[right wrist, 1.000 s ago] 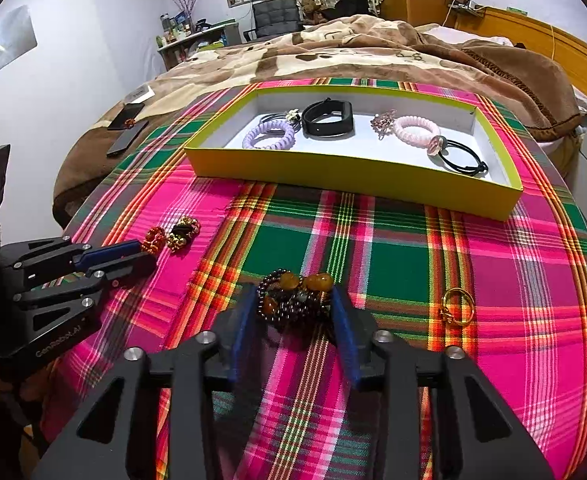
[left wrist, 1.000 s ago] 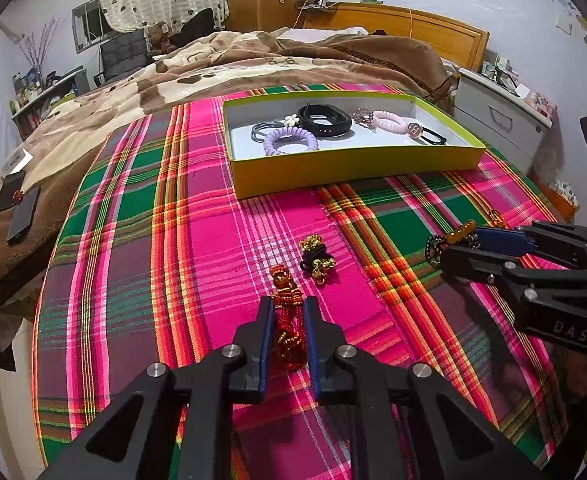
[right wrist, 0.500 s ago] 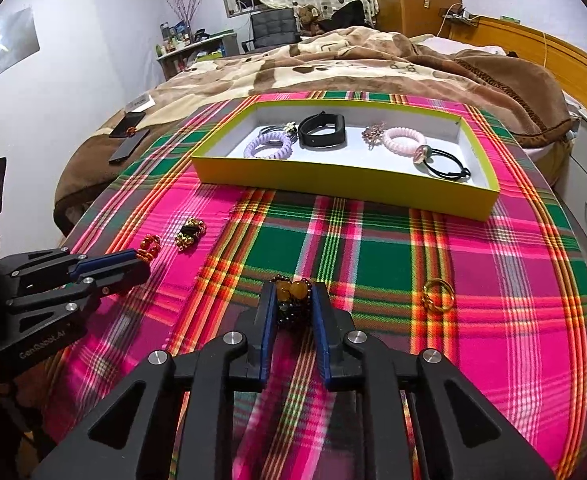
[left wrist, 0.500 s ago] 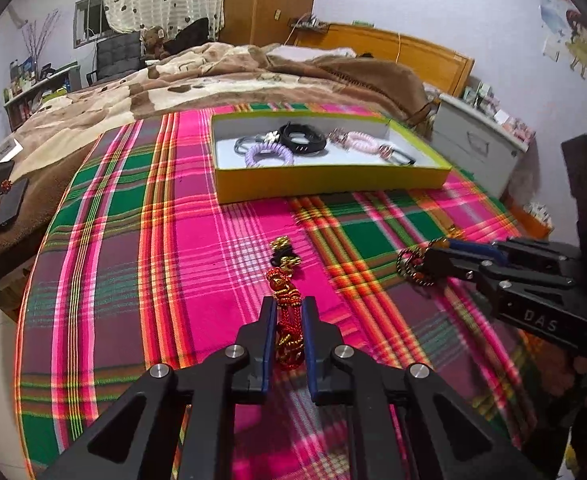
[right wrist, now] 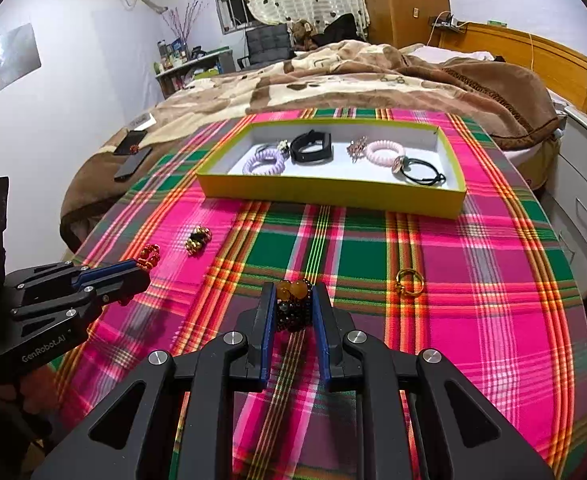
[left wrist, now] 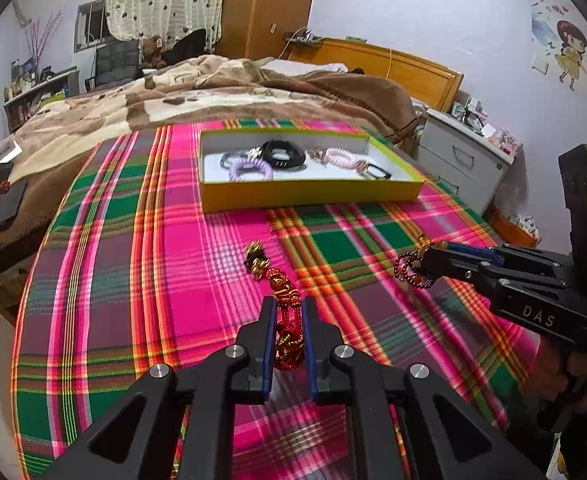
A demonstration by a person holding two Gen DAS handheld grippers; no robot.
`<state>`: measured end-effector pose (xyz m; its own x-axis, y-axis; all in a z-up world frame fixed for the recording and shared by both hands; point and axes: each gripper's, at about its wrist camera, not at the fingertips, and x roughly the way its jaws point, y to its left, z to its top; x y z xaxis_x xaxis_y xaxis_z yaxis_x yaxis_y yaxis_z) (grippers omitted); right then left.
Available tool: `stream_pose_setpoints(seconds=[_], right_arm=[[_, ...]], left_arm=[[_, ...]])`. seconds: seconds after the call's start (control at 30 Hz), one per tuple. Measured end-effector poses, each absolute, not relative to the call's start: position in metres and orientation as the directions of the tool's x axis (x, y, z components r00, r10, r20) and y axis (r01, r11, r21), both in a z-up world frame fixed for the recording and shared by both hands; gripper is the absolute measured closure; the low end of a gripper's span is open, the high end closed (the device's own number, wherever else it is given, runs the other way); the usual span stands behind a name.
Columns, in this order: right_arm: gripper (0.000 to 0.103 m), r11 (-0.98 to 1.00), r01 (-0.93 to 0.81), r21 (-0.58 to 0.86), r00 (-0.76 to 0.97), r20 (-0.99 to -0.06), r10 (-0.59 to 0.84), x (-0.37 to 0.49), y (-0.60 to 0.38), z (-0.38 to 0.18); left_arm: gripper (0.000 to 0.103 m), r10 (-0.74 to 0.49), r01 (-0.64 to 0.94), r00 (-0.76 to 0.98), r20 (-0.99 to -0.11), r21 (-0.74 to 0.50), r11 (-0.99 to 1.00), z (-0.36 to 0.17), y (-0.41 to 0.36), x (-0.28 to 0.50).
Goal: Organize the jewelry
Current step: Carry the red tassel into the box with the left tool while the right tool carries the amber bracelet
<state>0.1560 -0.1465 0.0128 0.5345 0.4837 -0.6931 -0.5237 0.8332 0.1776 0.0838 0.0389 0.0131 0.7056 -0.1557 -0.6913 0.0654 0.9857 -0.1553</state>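
Red bracelet (left wrist: 287, 320) between left tongs (left wrist: 287, 332).

"DAS" on right tool (left wrist: 423, 266) body; "GenRobot.AI" on left tool (right wrist: 143, 274) body.

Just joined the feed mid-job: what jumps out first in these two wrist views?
The loud pink-and-green plaid cloth fills both views, with a yellow tray of hair ties and bands at its far side. Each gripper is clamped on a piece: the left gripper on a red-and-gold bracelet, the right gripper on a dark beaded bracelet. A gold ring and a black-and-gold piece lie loose on the cloth.
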Motion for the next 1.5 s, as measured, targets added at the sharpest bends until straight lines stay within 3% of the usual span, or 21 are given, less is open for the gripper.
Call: stream_pose_setpoints(seconds=[0.77,1.5], right_arm=[[0.085,0.843,-0.506,0.183,0.579,-0.652,0.49,0.171,-0.16,0.037],[0.085,0.876,-0.449,0.177,0.64,-0.621,0.453,0.246,-0.175,0.056]], left_arm=[[0.091,-0.161,0.089,0.746,-0.646,-0.142,0.986,0.042,0.034,0.108],[0.091,-0.104,0.064,0.759,-0.642,-0.086,0.994,0.05,0.06,0.188]])
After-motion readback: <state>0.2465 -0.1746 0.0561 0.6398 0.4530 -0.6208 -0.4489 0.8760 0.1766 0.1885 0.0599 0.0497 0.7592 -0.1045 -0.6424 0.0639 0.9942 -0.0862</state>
